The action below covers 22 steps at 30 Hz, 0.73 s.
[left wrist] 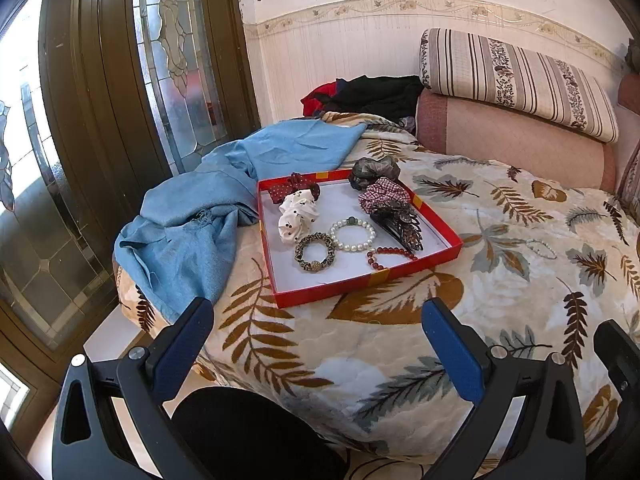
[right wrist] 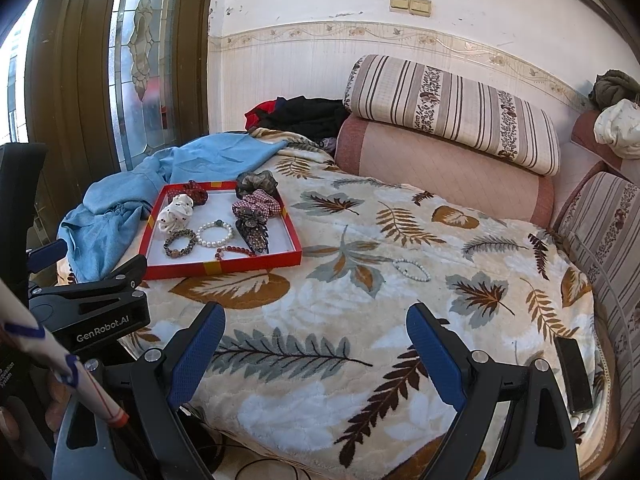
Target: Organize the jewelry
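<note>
Tray (left wrist: 366, 278), red rim w/ white floor, sits on leaf-print blanket (right wrist: 360, 360), holding scrunchies, white pearl bracelet (left wrist: 353, 234), red bead bracelet (left wrist: 390, 257). I see another pearl bracelet (right wrist: 412, 270) loose on blanket, right of tray. My left gripper (left wrist: 320, 340) & right gripper (right wrist: 316, 344): both spread wide, holding nothing.

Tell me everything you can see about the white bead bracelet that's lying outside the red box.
The white bead bracelet is a closed loop of small, round, pearl-like white beads, lying flat on the leaf-patterned blanket. One spot on the loop looks darker, but it is too small to identify. It sits alone, to the right of the red box and apart from it, touching only the blanket. In the left wrist view it shows faintly against a pale leaf. Neither gripper is near it.
</note>
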Available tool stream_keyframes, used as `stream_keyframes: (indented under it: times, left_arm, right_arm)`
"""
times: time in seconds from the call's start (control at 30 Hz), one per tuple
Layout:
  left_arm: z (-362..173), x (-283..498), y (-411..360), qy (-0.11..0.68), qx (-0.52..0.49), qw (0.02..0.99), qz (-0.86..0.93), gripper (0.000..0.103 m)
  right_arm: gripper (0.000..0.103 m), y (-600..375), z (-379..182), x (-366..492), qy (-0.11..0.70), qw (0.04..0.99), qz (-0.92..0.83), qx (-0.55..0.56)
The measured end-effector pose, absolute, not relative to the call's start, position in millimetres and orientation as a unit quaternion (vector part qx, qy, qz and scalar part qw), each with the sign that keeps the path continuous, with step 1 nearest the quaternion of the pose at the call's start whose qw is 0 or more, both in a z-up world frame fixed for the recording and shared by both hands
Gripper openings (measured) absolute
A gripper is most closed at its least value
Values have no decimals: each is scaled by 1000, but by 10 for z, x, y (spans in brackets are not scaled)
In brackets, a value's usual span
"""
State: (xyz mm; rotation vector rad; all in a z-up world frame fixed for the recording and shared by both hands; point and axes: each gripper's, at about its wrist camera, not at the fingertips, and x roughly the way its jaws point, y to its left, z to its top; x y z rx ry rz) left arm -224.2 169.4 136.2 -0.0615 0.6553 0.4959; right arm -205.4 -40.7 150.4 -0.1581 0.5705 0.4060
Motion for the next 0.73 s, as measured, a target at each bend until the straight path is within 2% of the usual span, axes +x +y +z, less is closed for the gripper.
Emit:
stream_keyframes:
  times: [0.5, 0.73]
  left_arm:
    - [1348, -2235, 1711, 324, -35, 916, 234, 103]
    - [1359, -2109, 1570, 334, -29, 922, 192, 103]
  right_arm:
    - [95, -430, 1491, -2050, 280, 936, 198, -76]
    - [95, -798, 1454, -1825, 300, 939, 166, -38]
